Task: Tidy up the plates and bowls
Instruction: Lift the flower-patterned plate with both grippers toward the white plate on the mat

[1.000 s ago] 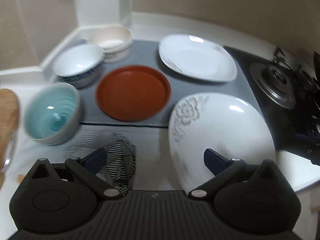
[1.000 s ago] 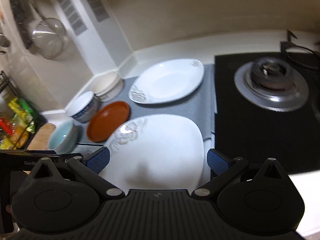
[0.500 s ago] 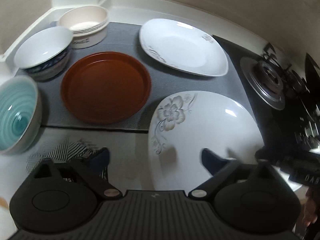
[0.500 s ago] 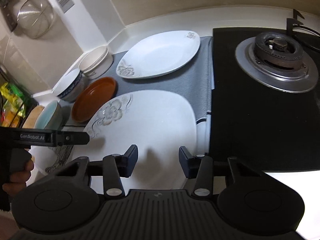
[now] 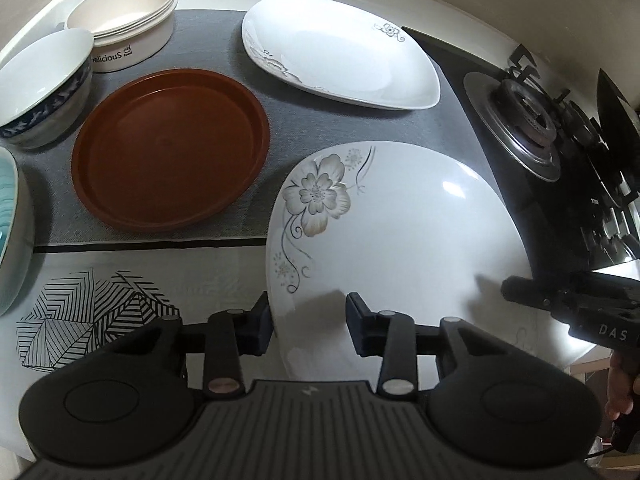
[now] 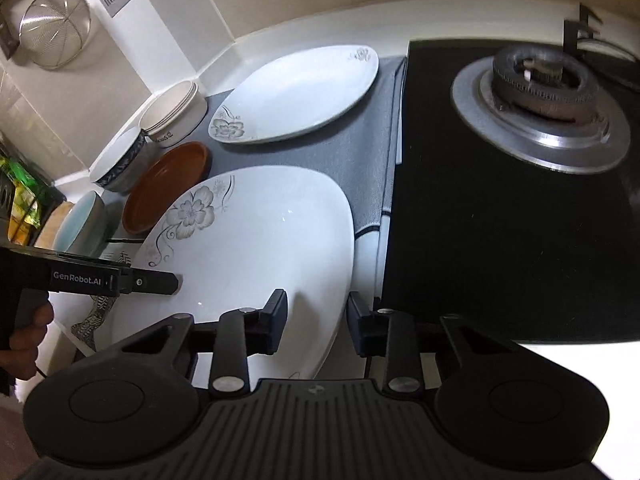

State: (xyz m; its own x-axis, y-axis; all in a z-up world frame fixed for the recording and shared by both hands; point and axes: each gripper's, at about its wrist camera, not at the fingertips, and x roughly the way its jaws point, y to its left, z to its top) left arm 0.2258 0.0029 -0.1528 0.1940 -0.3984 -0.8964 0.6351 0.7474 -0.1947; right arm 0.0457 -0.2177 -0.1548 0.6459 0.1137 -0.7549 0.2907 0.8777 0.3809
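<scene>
The near plate [image 5: 400, 240], white with a flower print, lies at the front of the tabletop [image 5: 160, 276], half on the grey mat [image 5: 320, 120] and just beside the stove [image 5: 532, 128]. You are at the grasping step on it, taking it from both sides. Your left hand-held gripper [image 5: 310, 326] straddles its left front rim, and your right hand-held gripper [image 6: 316, 320] straddles its right front rim. Both sets of jaws have just been closing and now stand narrowed, with the rim between them; the pads do not yet look pressed on it, so count both as unclenched, holding nothing. Next, probably, you finish the squeeze on both sides evenly, then lift level so the plate does not tip. The likely goal is the matching plate [image 5: 340, 52] at the back. To the left sit the brown plate [image 5: 172, 148], the blue-rimmed bowl [image 5: 44, 84], the cream bowls [image 5: 124, 20] and the teal bowl [image 5: 8, 232].
</scene>
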